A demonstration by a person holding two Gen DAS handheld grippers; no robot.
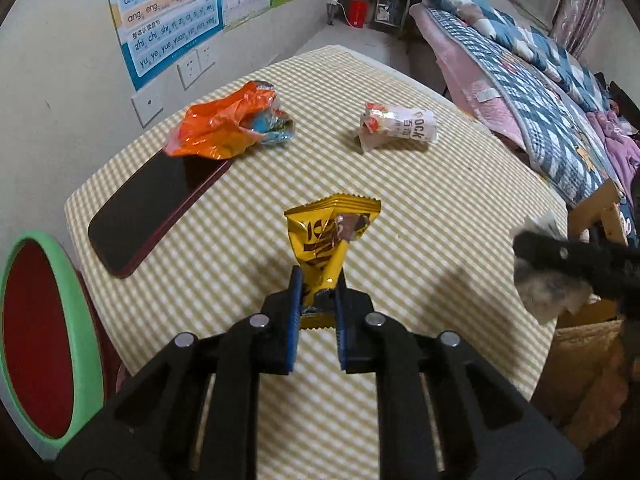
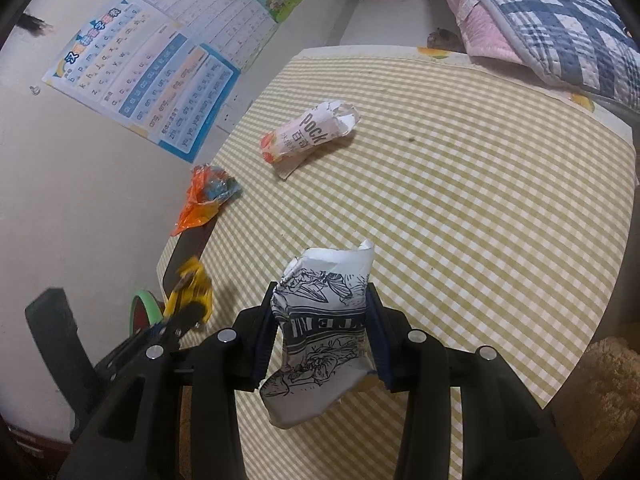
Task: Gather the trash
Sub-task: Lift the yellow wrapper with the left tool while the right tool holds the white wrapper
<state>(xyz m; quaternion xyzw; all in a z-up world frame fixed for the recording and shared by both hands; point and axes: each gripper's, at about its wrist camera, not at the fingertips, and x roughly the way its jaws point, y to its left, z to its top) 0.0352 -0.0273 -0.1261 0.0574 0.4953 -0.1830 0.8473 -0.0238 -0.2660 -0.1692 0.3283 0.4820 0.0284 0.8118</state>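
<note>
While the left hand-held gripper (image 1: 318, 296) pinches only the twisted tail of the yellow wrapper (image 1: 330, 236), that slick foil could slide free. The right hand-held gripper (image 2: 320, 336) clamps a crumpled printed paper wrapper (image 2: 320, 320). Ahead of both, the Pocky packet (image 2: 308, 136) and orange wrapper (image 1: 228, 126) lie on the table (image 1: 440, 220). A green-rimmed bin (image 1: 76, 320) sits left; contents unseen.

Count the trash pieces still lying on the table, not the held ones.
2: the orange wrapper by the wall, overlapping the phone, and the Pocky packet farther right. Others may lie outside view.
</note>
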